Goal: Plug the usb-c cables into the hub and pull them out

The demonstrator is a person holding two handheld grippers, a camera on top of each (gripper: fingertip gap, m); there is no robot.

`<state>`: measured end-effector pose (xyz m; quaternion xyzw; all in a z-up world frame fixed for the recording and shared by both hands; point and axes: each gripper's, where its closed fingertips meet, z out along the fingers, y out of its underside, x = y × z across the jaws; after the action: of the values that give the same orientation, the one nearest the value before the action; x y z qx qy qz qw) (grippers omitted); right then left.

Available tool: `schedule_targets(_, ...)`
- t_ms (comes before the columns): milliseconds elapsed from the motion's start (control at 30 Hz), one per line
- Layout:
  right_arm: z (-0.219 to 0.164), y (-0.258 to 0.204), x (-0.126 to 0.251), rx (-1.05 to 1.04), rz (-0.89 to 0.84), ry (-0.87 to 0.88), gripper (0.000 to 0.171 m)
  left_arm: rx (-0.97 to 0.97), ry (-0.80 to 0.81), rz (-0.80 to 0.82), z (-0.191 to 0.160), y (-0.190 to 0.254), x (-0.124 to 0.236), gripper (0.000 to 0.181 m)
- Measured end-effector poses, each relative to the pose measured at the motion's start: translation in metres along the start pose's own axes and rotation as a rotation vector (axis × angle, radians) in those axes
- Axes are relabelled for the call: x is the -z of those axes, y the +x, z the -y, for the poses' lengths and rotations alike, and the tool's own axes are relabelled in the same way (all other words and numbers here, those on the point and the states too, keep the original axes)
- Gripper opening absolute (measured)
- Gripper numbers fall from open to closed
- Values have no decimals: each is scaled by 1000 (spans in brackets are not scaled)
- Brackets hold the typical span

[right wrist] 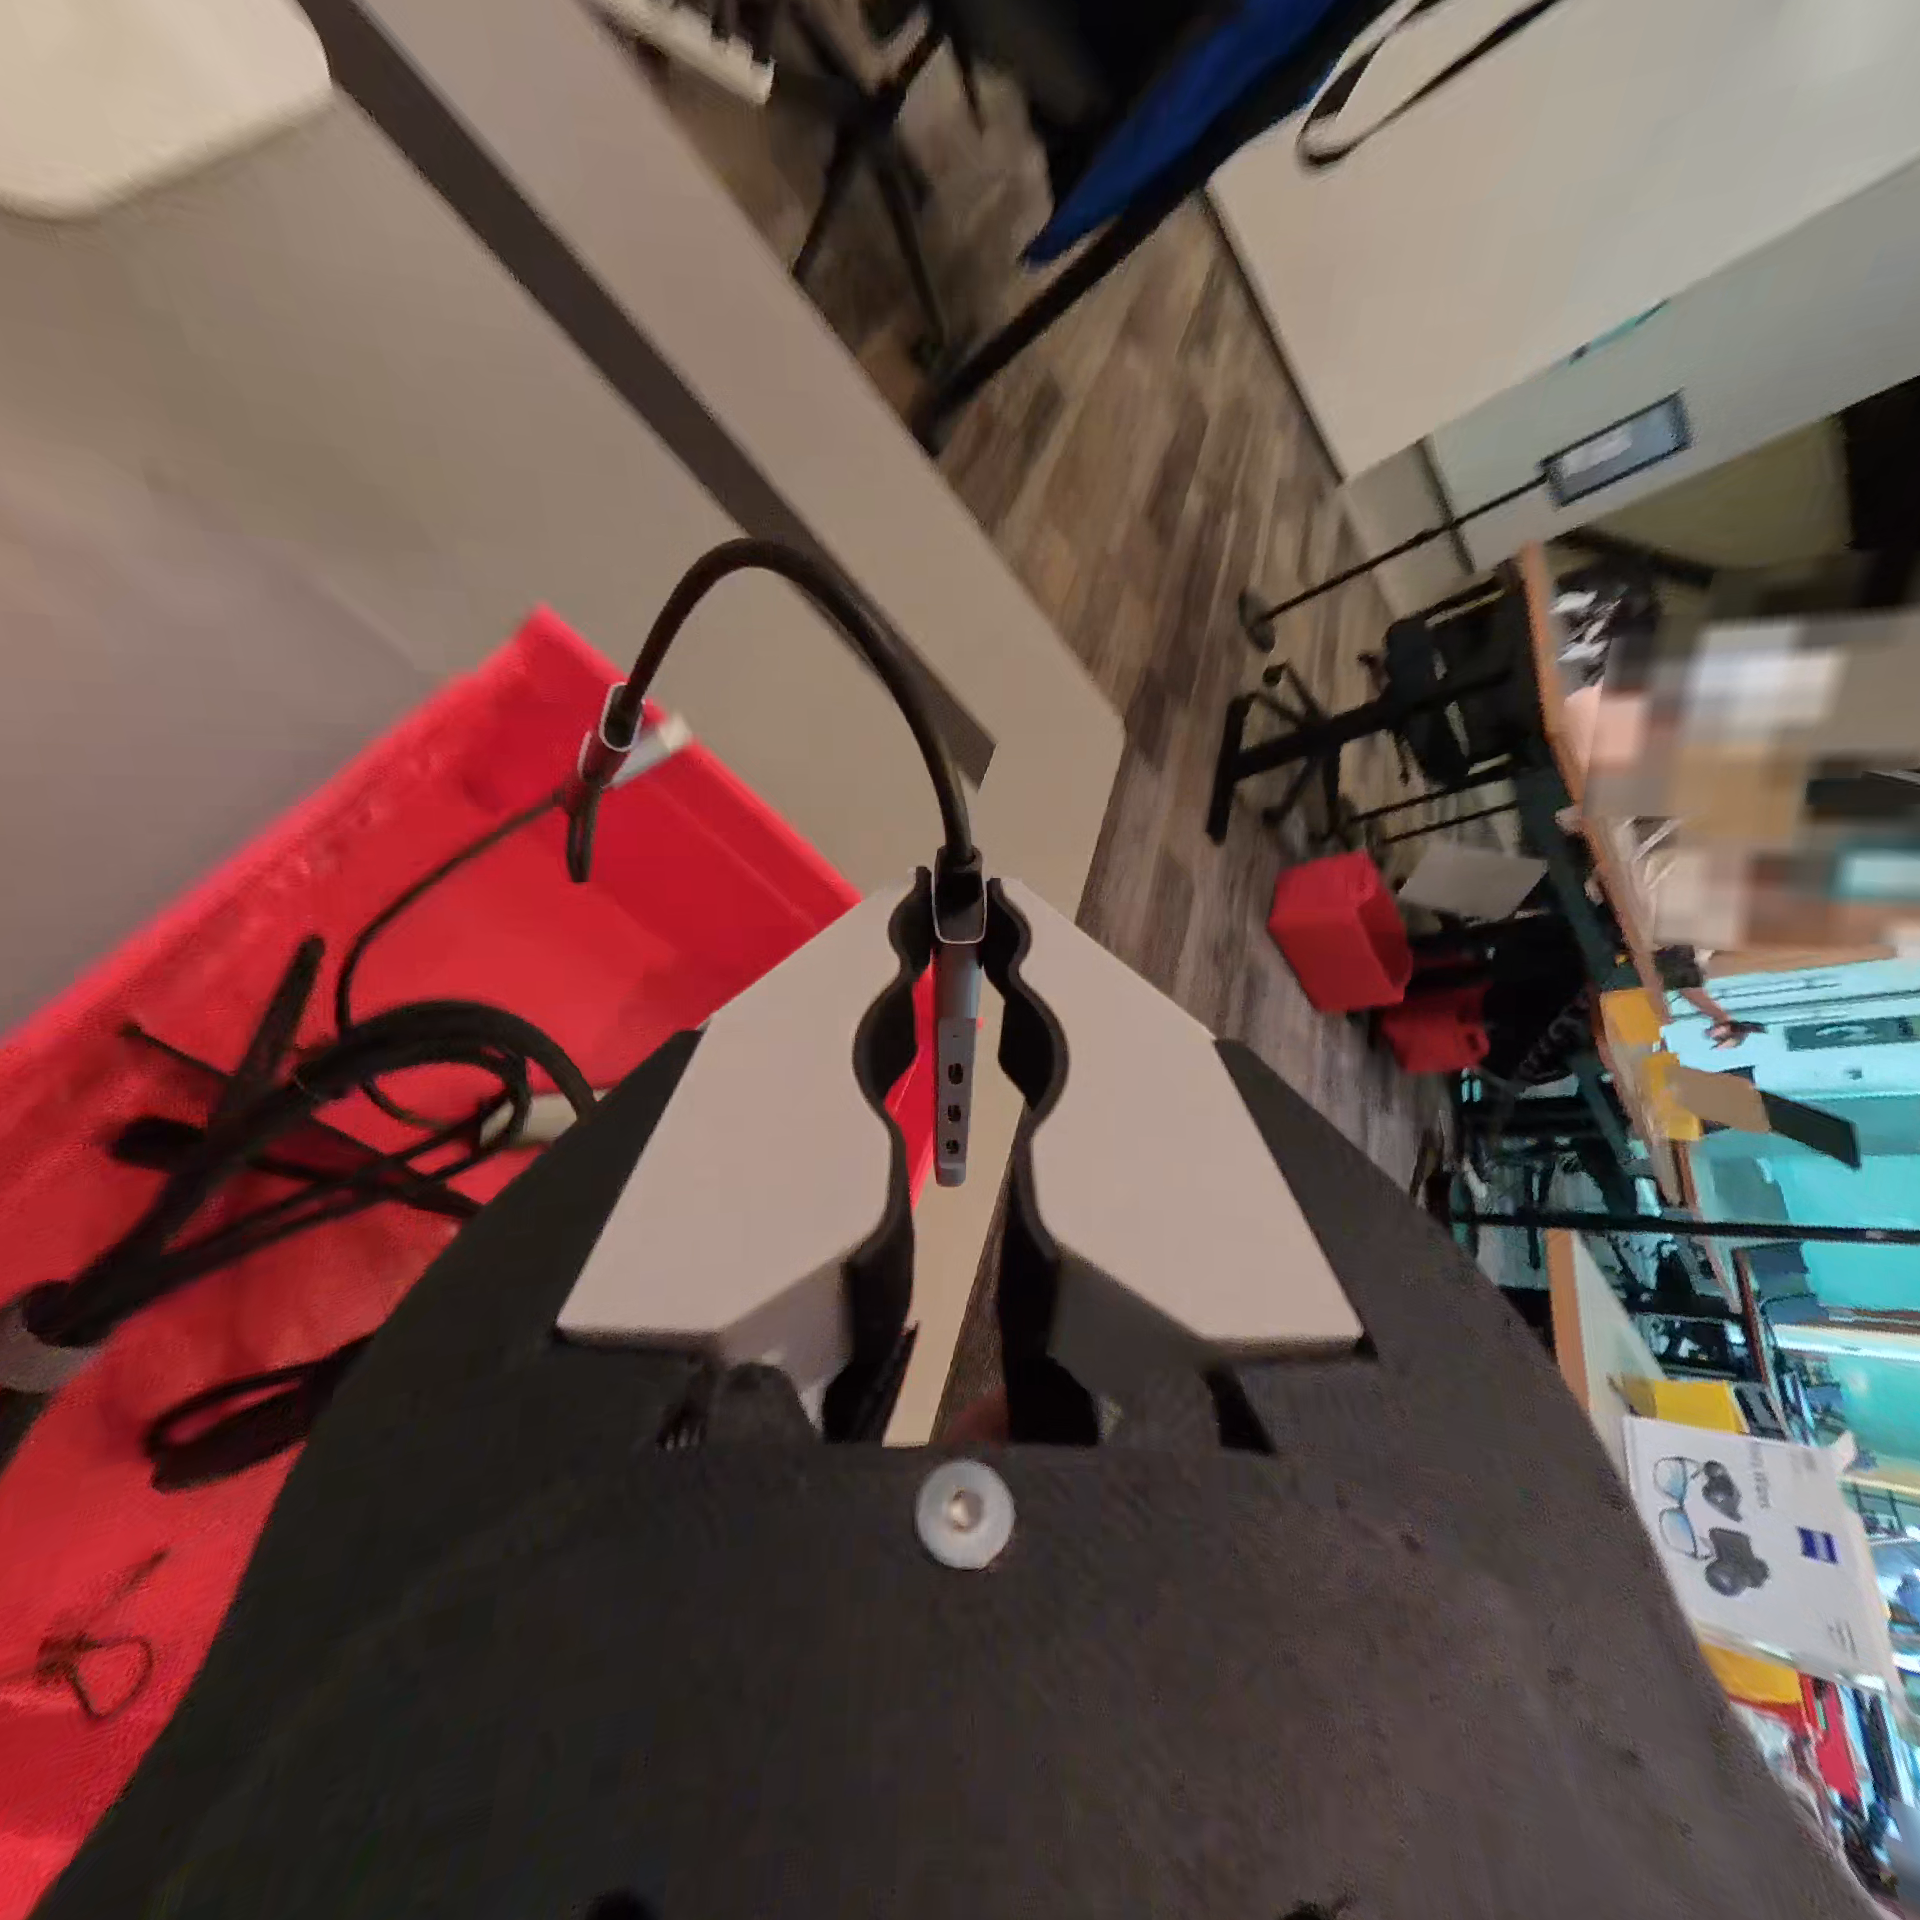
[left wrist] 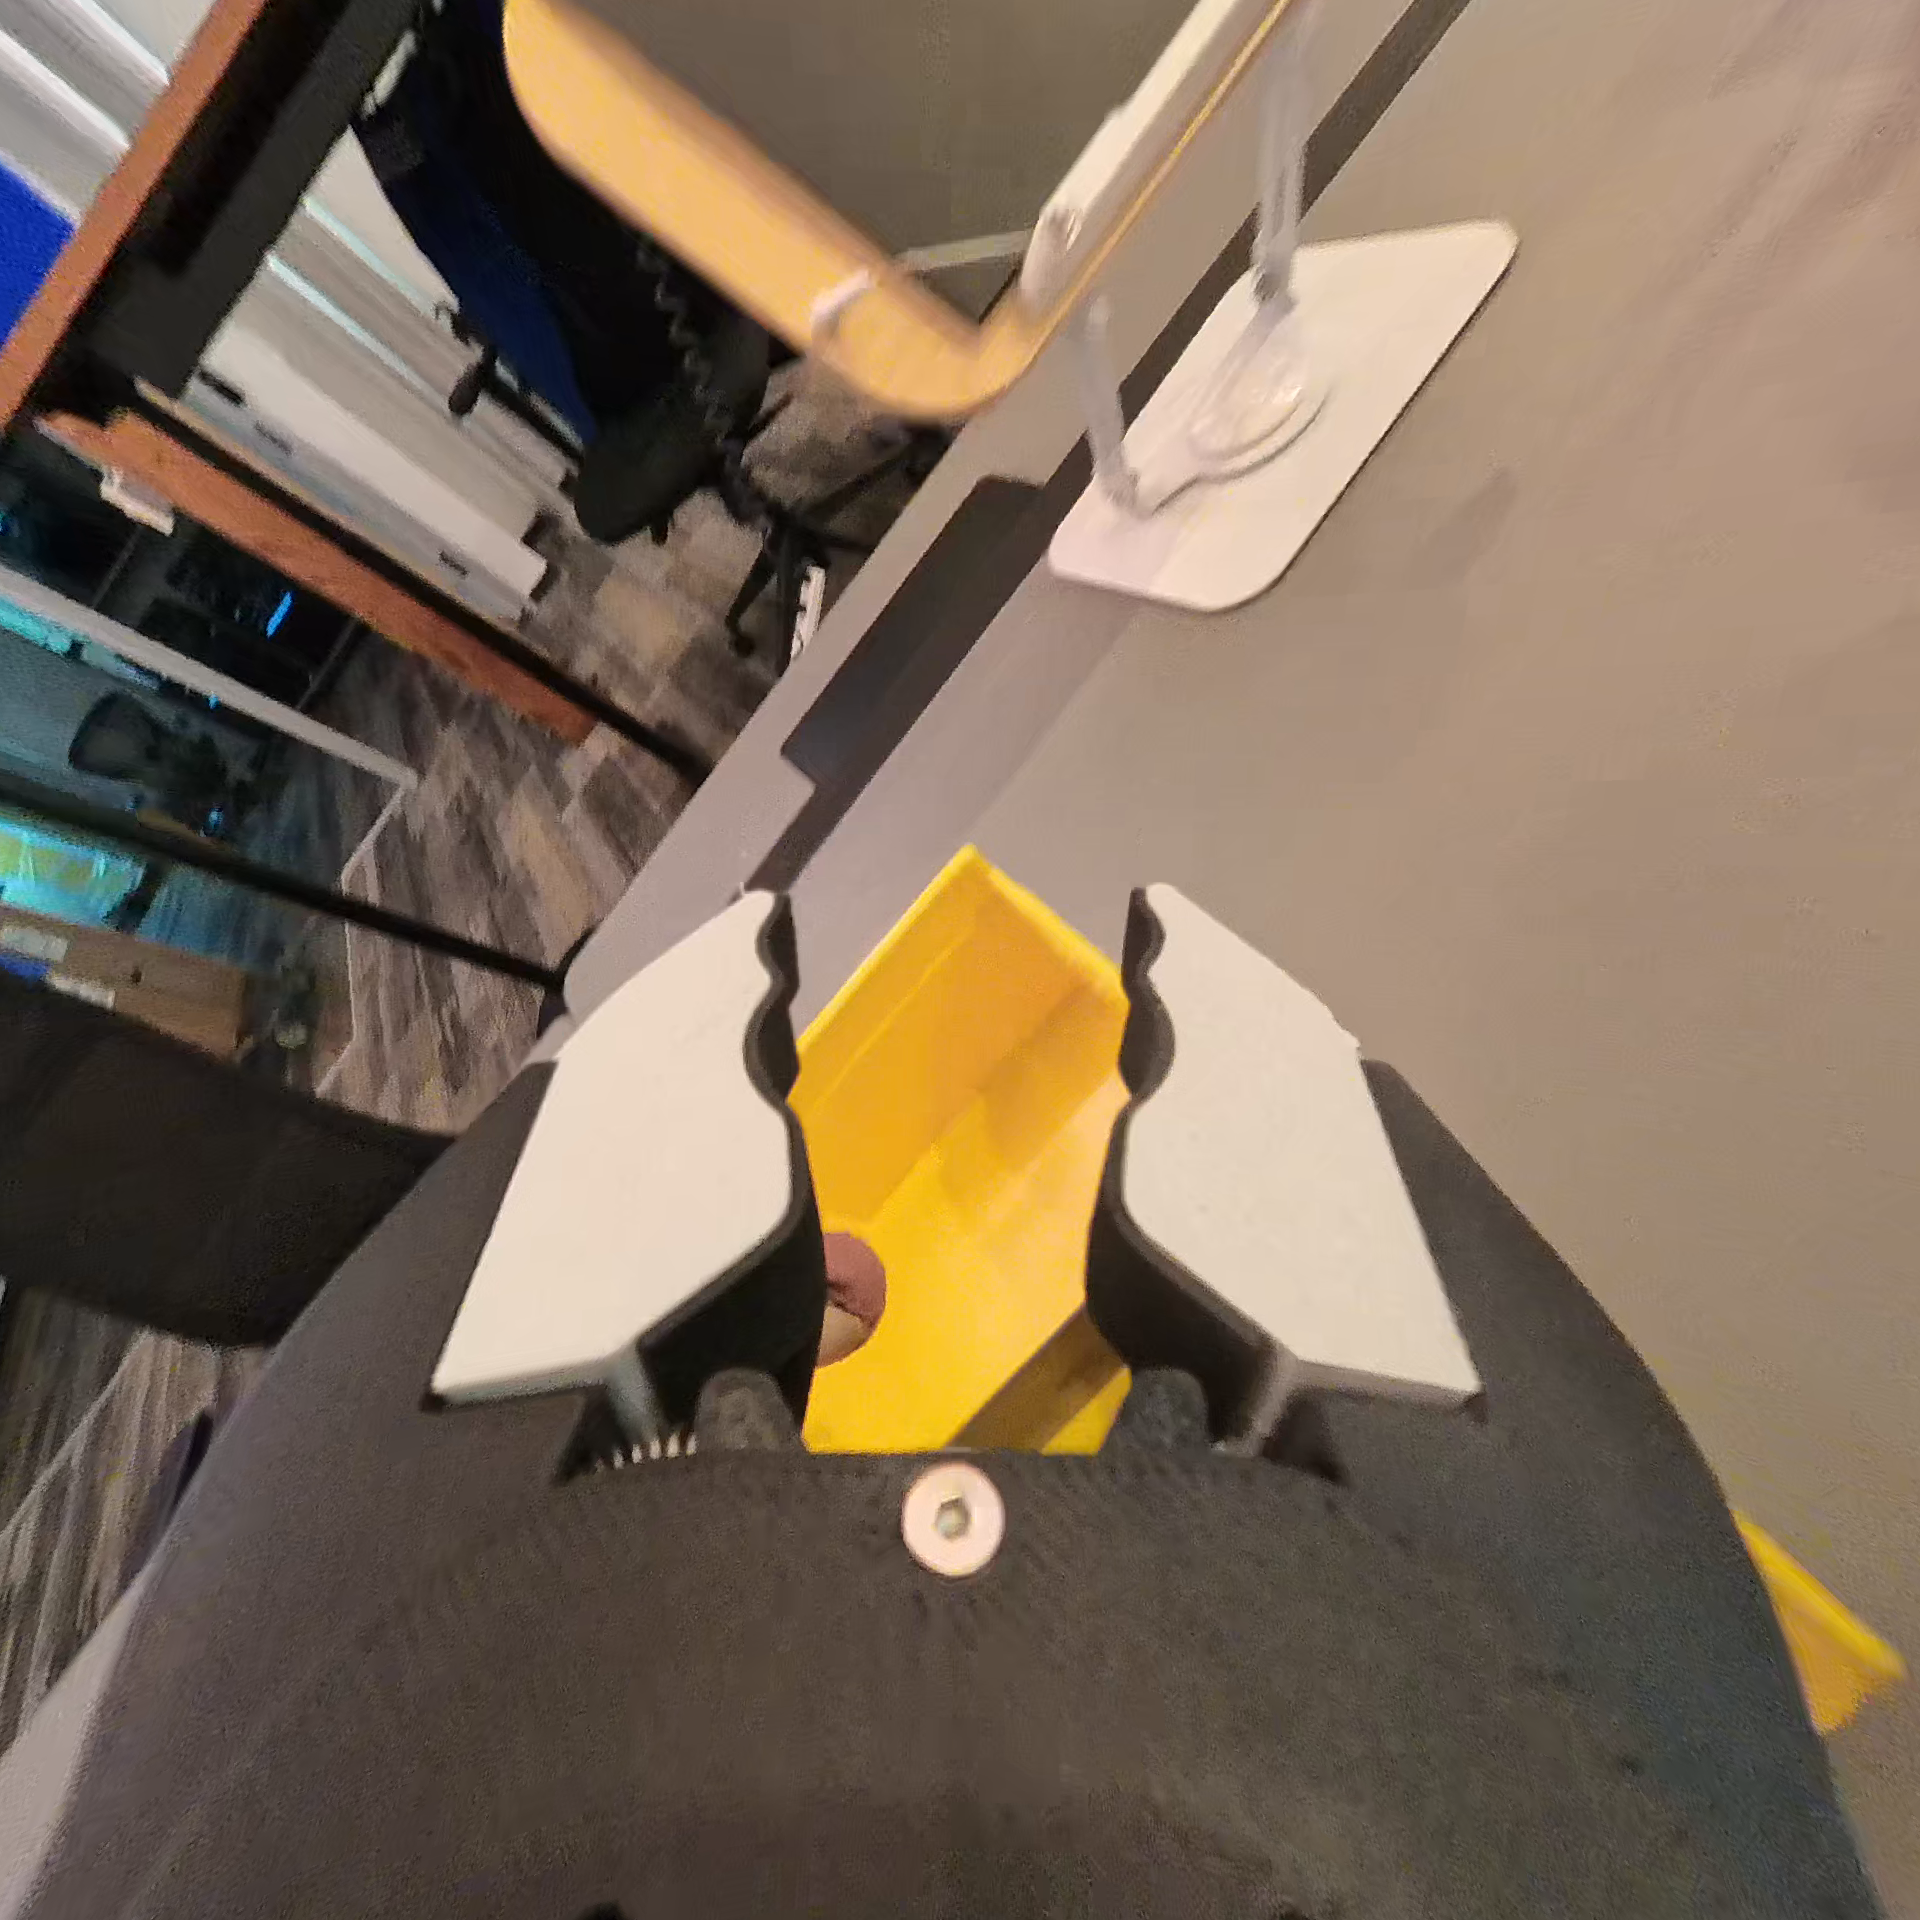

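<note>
Your right gripper is clenched on the hub, a slim grey bar pinched at its cable end between the fingertips. Its long axis runs along the fingers, the free end pointing back toward the camera, the edge with its row of small ports facing you. The hub's own black cable leaves the fingertips, arcs up and over to the left, and ends in a silver plug hanging above the red bin. That bin sits on the desk just left of the gripper and holds a tangle of black usb-c cables.

Only the right wrist view shows the hub, the cables and the red bin. The left wrist view shows your left gripper released, its fingers spread wide and grasping nothing, poised over a yellow bin on the desk, with a white stand base farther off.
</note>
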<state>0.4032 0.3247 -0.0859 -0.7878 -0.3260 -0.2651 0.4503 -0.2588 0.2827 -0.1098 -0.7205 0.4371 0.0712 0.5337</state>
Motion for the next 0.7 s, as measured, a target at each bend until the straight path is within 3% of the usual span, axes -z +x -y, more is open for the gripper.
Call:
schedule_targets(167,-59,-31,-44,-77,188,-158,6,52,-200,35,-64,-23,4,69)
schedule_targets(300,-83,-37,-62,-84,188,-227,40,119,-327,80,-112,-41,15,75)
schedule_targets(367,-82,-30,-57,-122,160,-198,49,161,-375,103,-135,-49,22,76)
schedule_targets(467,-87,-16,-34,-185,120,-160,46,213,-468,128,-172,-55,34,82)
schedule_targets(533,-107,-10,-17,-236,109,-188,39,288,-526,97,-198,-48,40,91)
schedule_targets(633,-151,-22,3,-375,193,-274,59,410,-573,18,-228,-29,41,98)
schedule_targets(700,-182,-38,10,-426,256,-341,63,466,-585,-34,-239,-16,39,97)
